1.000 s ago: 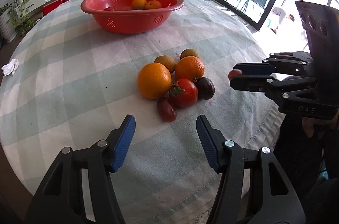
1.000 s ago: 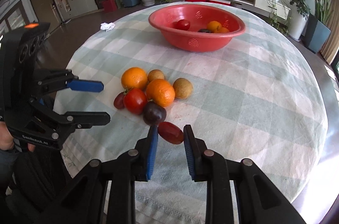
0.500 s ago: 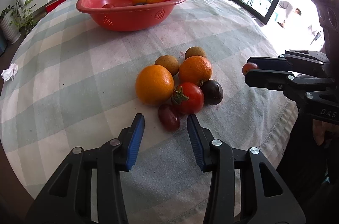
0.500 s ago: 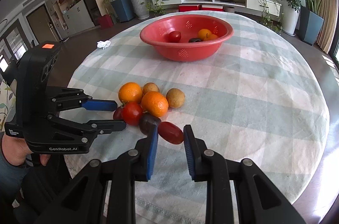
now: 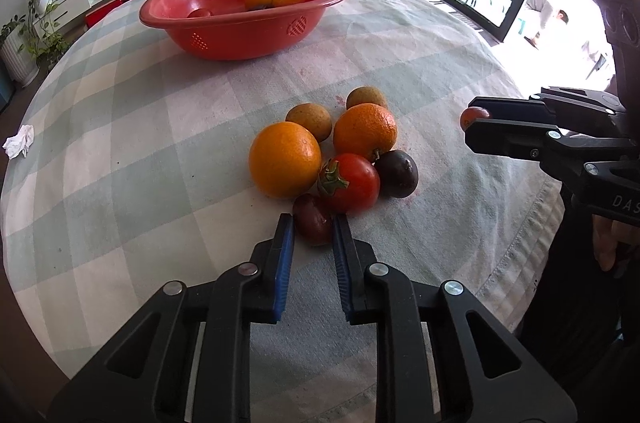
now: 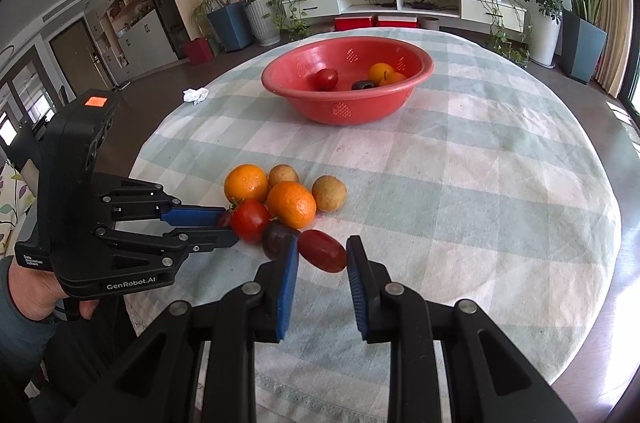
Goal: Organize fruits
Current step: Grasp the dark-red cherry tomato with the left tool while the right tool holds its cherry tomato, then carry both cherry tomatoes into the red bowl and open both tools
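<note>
Fruits first: the left claw (image 5: 313, 229) has its blue pads closed in on a small dark red plum-like fruit (image 5: 313, 225) at the near edge of the pile, pads touching both sides of it while it sits on the worktop (image 5: 120, 151). The right claw (image 6: 322, 255) is narrowed around a red oblong fruit (image 6: 322, 256) and has it pinched between the pads; can't tell if it's off the cloth or not.

Right next to the left claw's fruit is a red tomato (image 5: 349, 182) with a green stem, touching a dark purple round fruit (image 5: 397, 173). Behind those sit two oranges, the bigger orange (image 5: 285, 159) on the left and the other orange (image 5: 365, 132) beside it, plus two brownish round fruits (image 5: 309, 121) at the back.

Farther off, well apart from the pile, is a red bowl (image 6: 347, 105) with a red fruit, a dark one and a couple of orange ones in it. A crumpled white tissue (image 6: 195, 95) lies near the worktop's edge.
</note>
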Motion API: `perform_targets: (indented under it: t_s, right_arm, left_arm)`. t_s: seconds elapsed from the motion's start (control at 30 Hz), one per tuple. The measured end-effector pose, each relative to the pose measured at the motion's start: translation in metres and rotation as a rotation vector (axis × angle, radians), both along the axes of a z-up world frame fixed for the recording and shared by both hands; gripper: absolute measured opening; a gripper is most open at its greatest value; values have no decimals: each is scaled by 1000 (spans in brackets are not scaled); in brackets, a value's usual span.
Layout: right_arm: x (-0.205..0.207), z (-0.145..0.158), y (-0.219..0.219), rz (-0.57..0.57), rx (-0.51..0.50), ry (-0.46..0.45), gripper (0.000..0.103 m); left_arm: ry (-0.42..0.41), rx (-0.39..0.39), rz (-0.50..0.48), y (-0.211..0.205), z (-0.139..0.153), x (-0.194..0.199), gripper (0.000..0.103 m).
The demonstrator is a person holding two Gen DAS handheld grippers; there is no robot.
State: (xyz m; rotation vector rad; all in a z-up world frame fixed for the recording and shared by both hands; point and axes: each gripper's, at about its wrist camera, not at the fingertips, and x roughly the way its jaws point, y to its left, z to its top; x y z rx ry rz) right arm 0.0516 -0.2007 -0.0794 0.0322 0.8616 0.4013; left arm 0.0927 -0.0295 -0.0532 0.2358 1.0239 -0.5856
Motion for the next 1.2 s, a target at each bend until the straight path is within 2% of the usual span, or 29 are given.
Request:
perform_targets:
  t_s: [0.43,0.7,0.97,1.2]
  right_arm:
    - [-1,4,-3,-11,16,-16,27]
    - [3,9,-7,-27,40,-13,27]
    - [27,45,-11,-47,19,-85,27]
    - [84,75,-1,-30,38,-123,27]
  left_arm:
    - [5,-54,31,22,6,-13,18]
    - [-55,-106,54,41,39,-12,18]
    - [-143,-121,45,38,82,32,18]
    - [-194,-69,13,20,109,92,18]
